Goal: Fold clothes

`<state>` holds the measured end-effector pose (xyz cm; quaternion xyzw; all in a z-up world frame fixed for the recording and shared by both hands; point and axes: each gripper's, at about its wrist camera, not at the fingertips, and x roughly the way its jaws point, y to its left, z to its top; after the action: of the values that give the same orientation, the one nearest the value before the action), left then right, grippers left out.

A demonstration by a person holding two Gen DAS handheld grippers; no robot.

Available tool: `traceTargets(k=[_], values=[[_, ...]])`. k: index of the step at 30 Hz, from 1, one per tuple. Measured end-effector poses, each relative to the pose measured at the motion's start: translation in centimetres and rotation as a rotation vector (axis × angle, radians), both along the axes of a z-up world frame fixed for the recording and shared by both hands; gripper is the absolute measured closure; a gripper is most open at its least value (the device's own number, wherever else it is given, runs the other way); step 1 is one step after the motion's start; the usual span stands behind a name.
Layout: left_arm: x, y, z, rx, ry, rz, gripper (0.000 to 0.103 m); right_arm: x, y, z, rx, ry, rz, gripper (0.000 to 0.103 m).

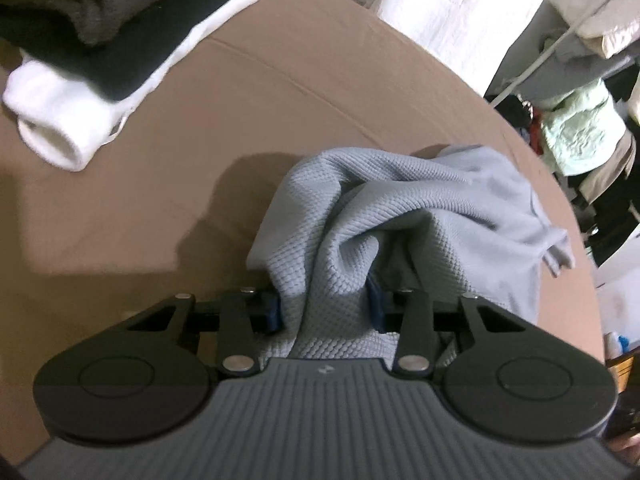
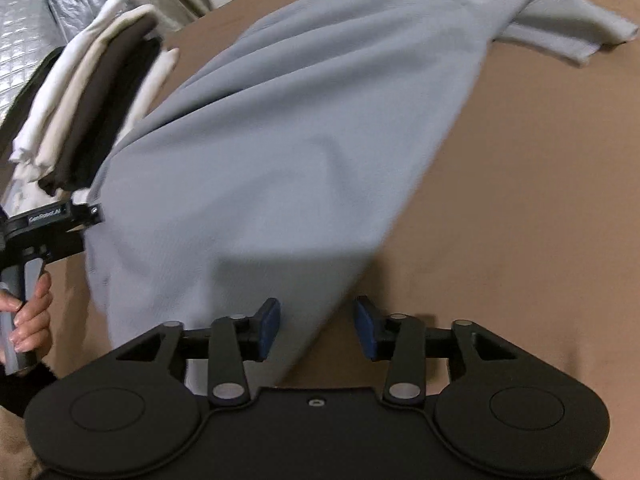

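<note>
A light grey waffle-knit garment (image 1: 400,208) lies on the brown table cover (image 1: 320,92). A bunched fold of it fills the space between the blue pads of my left gripper (image 1: 325,308), which is shut on it. In the right wrist view the same garment (image 2: 280,140) stretches from the far right corner down to the near edge. My right gripper (image 2: 317,328) stands open, with the cloth's near corner lying under and between its pads without being pinched. The left gripper (image 2: 86,214) shows at the cloth's left edge, held by a hand (image 2: 32,312).
A stack of folded clothes (image 1: 100,40) in white, dark and brown sits at the table's far left, also visible as a stack (image 2: 80,112) beside the left gripper. Beyond the table's edge hang white fabric (image 1: 460,4) and a pale green garment (image 1: 580,132). Silver quilted material (image 2: 36,20) is behind.
</note>
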<state>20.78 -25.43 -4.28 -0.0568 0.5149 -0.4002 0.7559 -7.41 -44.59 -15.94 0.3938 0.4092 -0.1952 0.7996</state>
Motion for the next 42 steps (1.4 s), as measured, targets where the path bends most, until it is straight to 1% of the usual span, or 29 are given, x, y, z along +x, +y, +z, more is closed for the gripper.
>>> traceTargets(k=[1,2,3,4,5,6,7,8,9,10,13,15,16,17,19,20,21,22,23,25,27,28,30,31,33,35,37,39,42], values=[[0.1,0.2,0.1,-0.005,0.008,0.001,0.064,0.6,0.4,-0.2,0.015,-0.005,-0.020,0.034],[0.3,0.4,0.1,-0.010,0.016,0.002,0.061,1.3,0.9,-0.3,0.013,-0.001,-0.026,0.027],[0.5,0.4,-0.3,-0.014,0.043,0.009,0.051,2.2,1.6,-0.3,-0.014,0.016,-0.010,0.026],[0.7,0.3,-0.9,-0.019,0.076,0.018,0.043,3.2,2.1,-0.1,-0.057,0.045,0.015,0.029],[0.9,0.3,-1.5,-0.023,0.108,0.027,0.035,4.3,2.8,0.2,-0.138,0.095,0.062,0.041],[1.2,0.2,-2.1,-0.028,0.141,0.036,0.035,5.3,4.2,0.6,-0.242,0.144,0.121,0.060],[1.2,0.0,-2.2,-0.035,0.139,0.041,0.036,6.2,5.6,1.0,-0.352,0.182,0.183,0.075],[1.1,-0.2,-2.2,-0.042,0.126,0.044,0.046,6.8,6.6,1.7,-0.440,0.206,0.219,0.099],[1.1,-0.4,-2.2,-0.050,0.113,0.048,0.070,6.8,7.0,2.6,-0.498,0.209,0.216,0.100],[1.1,-0.2,-1.7,-0.088,0.102,0.061,0.072,6.5,7.3,3.9,-0.560,0.207,0.194,0.100],[0.8,1.0,0.3,-0.216,0.089,0.079,0.072,3.7,6.7,8.7,-0.753,0.197,0.035,0.100],[0.0,1.6,1.8,-0.274,0.088,0.023,0.072,1.4,5.7,11.0,-0.858,0.243,-0.070,0.100],[-0.5,1.9,2.6,-0.302,0.088,-0.010,0.072,0.2,4.9,11.7,-0.875,0.279,-0.122,0.100],[-1.0,1.9,3.0,-0.321,0.100,-0.036,0.072,-1.1,4.0,12.1,-0.881,0.323,-0.182,0.100],[-2.0,1.8,3.4,-0.342,0.151,-0.072,0.066,-2.8,2.5,12.1,-0.894,0.436,-0.248,0.100],[-2.5,1.5,3.2,-0.327,0.177,-0.077,0.060,-3.5,1.8,11.7,-0.898,0.498,-0.272,0.100],[-2.8,1.2,3.0,-0.308,0.199,-0.081,0.058,-4.0,0.9,11.0,-0.892,0.552,-0.296,0.100],[-3.2,0.6,2.9,-0.276,0.192,-0.094,0.056,-4.7,-0.1,10.2,-0.869,0.589,-0.316,0.100],[-3.6,0.0,2.7,-0.238,0.172,-0.103,0.051,-5.5,-0.9,9.3,-0.825,0.607,-0.333,0.100],[-4.1,-1.3,2.2,-0.161,0.128,-0.119,0.042,-6.4,-1.6,8.4,-0.746,0.598,-0.360,0.100],[-4.4,-2.3,1.2,-0.125,0.159,-0.133,0.040,-6.5,-1.7,7.8,-0.701,0.578,-0.375,0.097],[-4.5,-2.7,0.6,-0.120,0.196,-0.150,0.040,-6.0,-1.3,7.9,-0.720,0.573,-0.363,0.097],[-4.7,-3.5,-0.5,-0.099,0.264,-0.179,0.035,-4.7,-0.4,8.3,-0.762,0.553,-0.316,0.085],[-4.9,-4.0,-1.0,-0.072,0.282,-0.193,0.033,-4.3,0.1,8.7,-0.774,0.531,-0.297,0.081],[-5.5,-5.1,-1.7,0.027,0.264,-0.219,0.030,-4.4,1.0,9.8,-0.773,0.449,-0.276,0.079],[-6.5,-6.0,-1.8,0.147,0.195,-0.253,0.030,-4.9,1.8,11.1,-0.744,0.347,-0.243,0.078],[-7.0,-5.6,-1.2,0.178,0.178,-0.199,0.030,-5.3,2.4,12.1,-0.705,0.247,-0.197,0.078],[-7.1,-4.0,-0.3,0.063,0.243,-0.139,0.029,-5.0,3.2,12.1,-0.614,0.154,-0.078,0.077],[-7.5,-3.7,0.3,-0.001,0.265,-0.192,0.027,-3.9,5.2,11.4,-0.465,0.045,0.110,0.071]])
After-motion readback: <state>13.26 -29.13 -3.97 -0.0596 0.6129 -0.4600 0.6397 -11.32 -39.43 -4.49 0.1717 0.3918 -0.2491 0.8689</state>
